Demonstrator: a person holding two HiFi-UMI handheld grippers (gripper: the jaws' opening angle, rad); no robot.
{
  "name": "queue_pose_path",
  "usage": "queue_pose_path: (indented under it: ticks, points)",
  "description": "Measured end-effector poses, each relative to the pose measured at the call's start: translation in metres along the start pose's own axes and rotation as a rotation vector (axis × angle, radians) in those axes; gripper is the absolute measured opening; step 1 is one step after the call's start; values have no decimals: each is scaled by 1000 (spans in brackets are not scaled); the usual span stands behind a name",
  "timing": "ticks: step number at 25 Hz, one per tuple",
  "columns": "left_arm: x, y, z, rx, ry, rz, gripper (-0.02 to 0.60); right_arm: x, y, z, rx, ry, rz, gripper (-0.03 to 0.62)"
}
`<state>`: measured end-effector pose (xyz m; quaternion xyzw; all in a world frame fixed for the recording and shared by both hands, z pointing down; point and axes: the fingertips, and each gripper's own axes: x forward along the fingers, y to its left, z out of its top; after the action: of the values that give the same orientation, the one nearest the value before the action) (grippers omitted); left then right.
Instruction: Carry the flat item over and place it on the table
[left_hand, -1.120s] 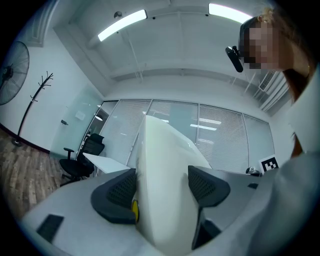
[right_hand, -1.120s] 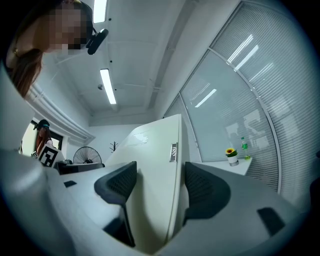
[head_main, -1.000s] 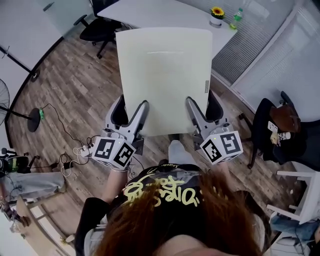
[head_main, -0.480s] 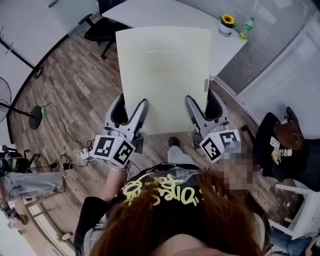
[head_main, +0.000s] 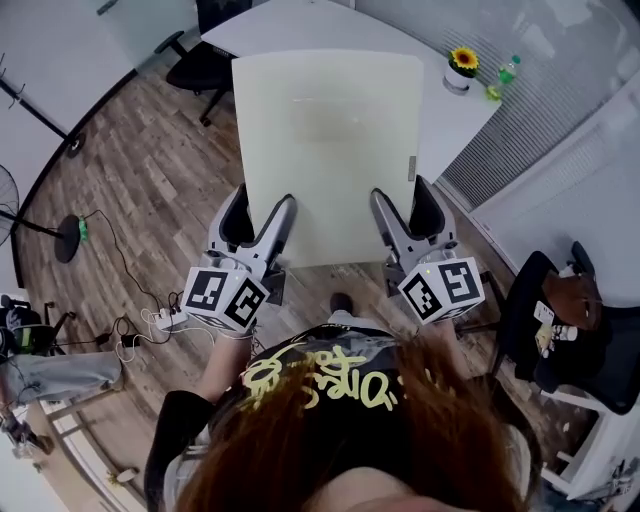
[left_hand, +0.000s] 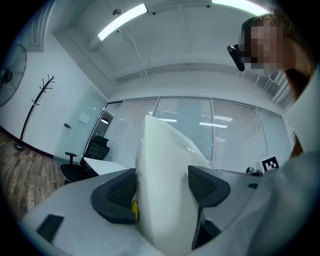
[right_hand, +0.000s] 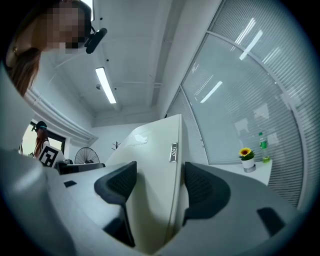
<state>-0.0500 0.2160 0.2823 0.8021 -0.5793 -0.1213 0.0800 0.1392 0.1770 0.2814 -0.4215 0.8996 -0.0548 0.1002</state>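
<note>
Board (head_main: 330, 150) nearer table (head_main: 300, 35), tongs (head_main: 258, 214) (head_main: 408, 206) level

Ahead of you the white surface (head_main: 300, 30) carries a sunflower pot (head_main: 462, 68), a green bottle (head_main: 508, 68) and a small green object (head_main: 494, 93) near its right corner. The wood floor (head_main: 150, 190) bears a chair (head_main: 200, 65), a fan base (head_main: 66, 238) and a power strip (head_main: 165, 320).

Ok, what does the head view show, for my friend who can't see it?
The left gripper and right gripper each clamp the near edge of a big cream flat board, held out above a wooden floor. Ahead is a white table with a small sunflower pot.
</note>
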Motion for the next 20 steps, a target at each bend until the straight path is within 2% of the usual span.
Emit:
queue_pose_path:
  ticks: [11,20]
  points:
    - [77,4,-2,23,-26,23,327,51,-65,9,0,-5,33,291]
    - [106,9,-18,19,-6,76,328,73,-96,-3,26,13,68,291]
